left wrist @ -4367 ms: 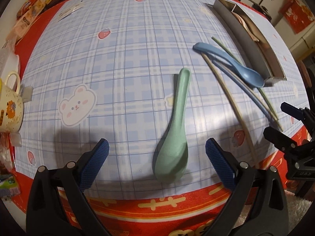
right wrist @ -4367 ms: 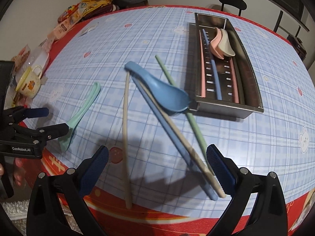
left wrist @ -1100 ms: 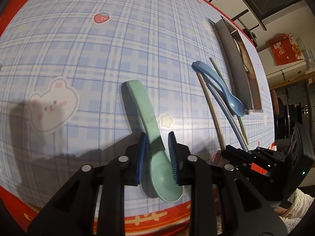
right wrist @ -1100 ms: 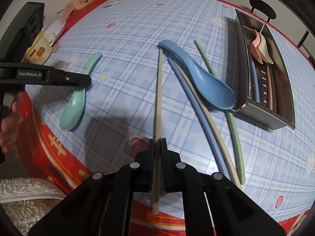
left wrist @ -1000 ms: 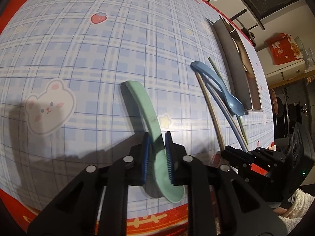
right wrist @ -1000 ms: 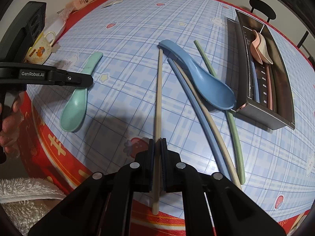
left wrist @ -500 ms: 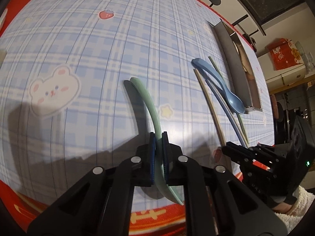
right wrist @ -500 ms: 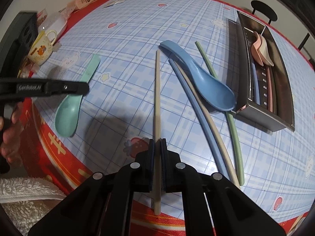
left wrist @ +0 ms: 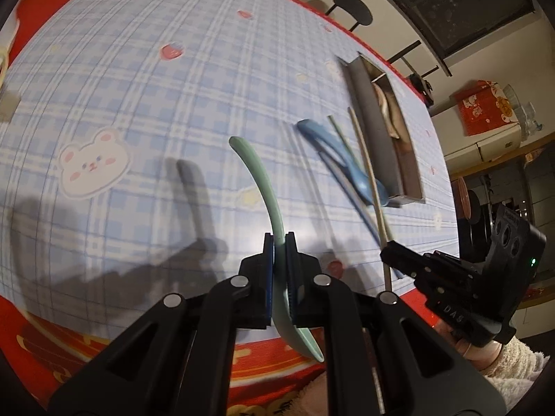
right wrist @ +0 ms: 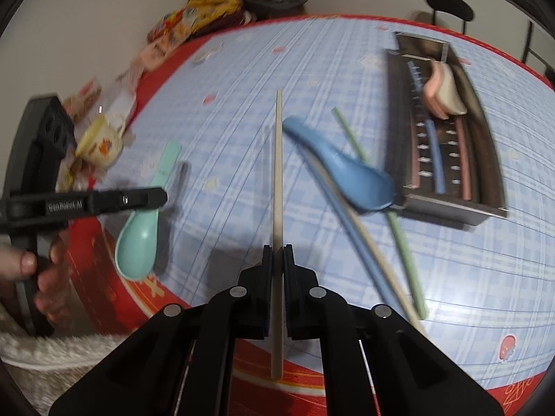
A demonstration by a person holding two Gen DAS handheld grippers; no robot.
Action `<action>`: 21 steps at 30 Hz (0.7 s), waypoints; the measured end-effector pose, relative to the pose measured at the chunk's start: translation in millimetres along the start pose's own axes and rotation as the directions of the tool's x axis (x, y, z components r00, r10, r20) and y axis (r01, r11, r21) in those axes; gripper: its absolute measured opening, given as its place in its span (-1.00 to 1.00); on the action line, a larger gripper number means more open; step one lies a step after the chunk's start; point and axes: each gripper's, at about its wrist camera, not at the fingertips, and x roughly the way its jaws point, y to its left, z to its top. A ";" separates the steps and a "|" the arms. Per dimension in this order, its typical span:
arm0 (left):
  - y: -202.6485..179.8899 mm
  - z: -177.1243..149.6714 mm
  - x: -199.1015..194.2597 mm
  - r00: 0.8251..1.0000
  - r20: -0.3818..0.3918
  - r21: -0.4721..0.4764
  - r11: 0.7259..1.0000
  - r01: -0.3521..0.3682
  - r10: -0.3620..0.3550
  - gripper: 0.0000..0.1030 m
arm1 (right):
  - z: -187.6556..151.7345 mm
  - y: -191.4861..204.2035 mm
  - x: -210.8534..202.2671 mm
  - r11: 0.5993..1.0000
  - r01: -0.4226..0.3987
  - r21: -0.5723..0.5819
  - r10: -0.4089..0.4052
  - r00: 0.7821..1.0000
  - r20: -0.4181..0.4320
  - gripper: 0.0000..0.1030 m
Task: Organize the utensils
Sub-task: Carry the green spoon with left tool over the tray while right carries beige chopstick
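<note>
1. Left wrist view: the left gripper (left wrist: 279, 242) is clamped on the green spoon (left wrist: 263, 187), its blue pads pressed on the handle just above the bowl; the bowl hangs back below the pads (toward the camera) and the handle curves away ahead of them, clear of the tablecloth (left wrist: 138, 97)
2. Ahead and to the right of that claw lie the blue spoon (left wrist: 333, 152), a blue chopstick beneath it and a green chopstick (left wrist: 338, 131) at its far side, all blurred
3. Farther right stands the metal tray (left wrist: 374, 138), its long side toward the claw; what lies inside is hard to make out from here, perhaps pale spoons
4. Right wrist view: the right gripper (right wrist: 276, 258) is closed on the beige chopstick (right wrist: 278, 173), which runs straight ahead from between the pads and sticks out behind them toward the camera, lifted off the cloth
5. To the right of this claw the blue spoon rests with its bowl against the near end of the tray, over a second beige chopstick (right wrist: 378, 260) and a blue one; the green chopstick passes under the bowl
6. Inside the tray lie pink and blue chopsticks (right wrist: 435, 159) and, at the far end, a pink spoon (right wrist: 433, 93) nested with a cream one
7. To the left of the right claw, the other gripper with the green spoon shows side on, a hand (right wrist: 38, 270) around its grip, and a yellow mug (right wrist: 102, 142) beyond
</note>
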 end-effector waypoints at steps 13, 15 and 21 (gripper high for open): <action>-88.3 42.2 13.6 0.998 0.013 0.125 0.991 0.056 -0.058 -0.79 | 12.4 -81.0 -48.8 0.981 0.016 0.192 -0.040 0.992 0.122 -0.87; -103.4 49.7 18.1 0.998 0.013 0.151 0.987 0.060 -0.063 -0.79 | 15.1 -90.9 -52.6 0.978 0.014 0.206 -0.042 0.991 0.130 -0.87; -144.9 86.0 34.3 0.995 0.010 0.198 0.975 0.100 -0.104 -0.79 | 33.5 -114.2 -52.2 0.974 0.011 0.225 -0.042 0.990 0.135 -0.87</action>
